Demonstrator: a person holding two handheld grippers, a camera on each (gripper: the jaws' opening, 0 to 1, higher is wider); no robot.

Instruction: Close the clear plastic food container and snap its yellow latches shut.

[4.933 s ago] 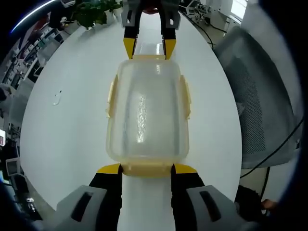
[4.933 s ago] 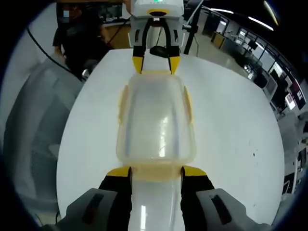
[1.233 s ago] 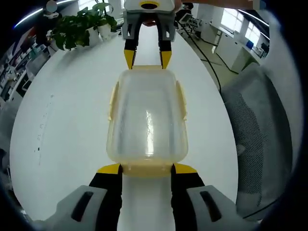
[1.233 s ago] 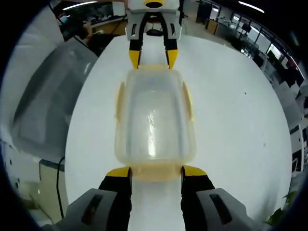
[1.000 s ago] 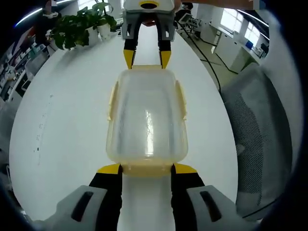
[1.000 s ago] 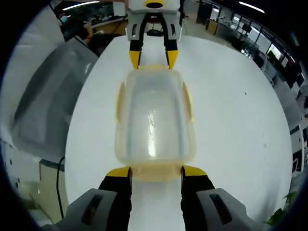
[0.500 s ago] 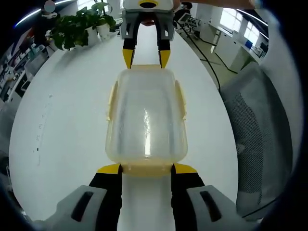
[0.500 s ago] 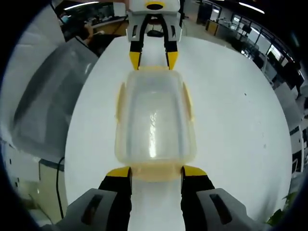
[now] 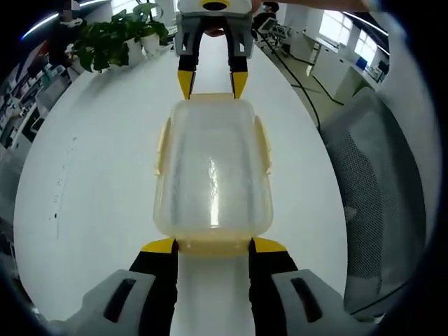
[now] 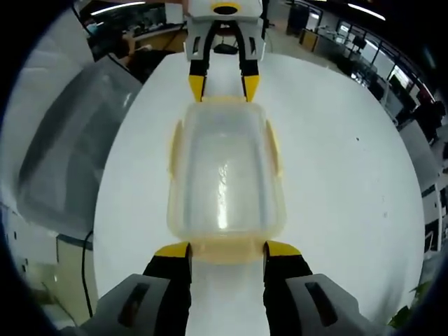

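Note:
The clear plastic container (image 9: pixel 212 168) lies lid-on on the white table (image 9: pixel 84 175), lengthwise between the two grippers. Yellow latches (image 9: pixel 162 143) run along its long sides and sit flat against the walls. My left gripper (image 9: pixel 213 246) stands open at the near short end, its yellow tips on either side of the end latch (image 9: pixel 213 247). The right gripper (image 9: pixel 211 84) stands open the same way at the far end. In the right gripper view, the container (image 10: pixel 225 175) stretches from my right gripper (image 10: pixel 226 250) to the left gripper (image 10: pixel 224 85).
A grey mesh chair (image 9: pixel 378 182) stands close beside the table, also in the right gripper view as the chair (image 10: pixel 63 147). A potted plant (image 9: pixel 112 38) sits at the table's far edge. Office desks lie beyond. Bare table top flanks the container.
Since 4.9 s ago both views have swung against the room, with the container still framed between the grippers. Over the last second almost nothing has changed.

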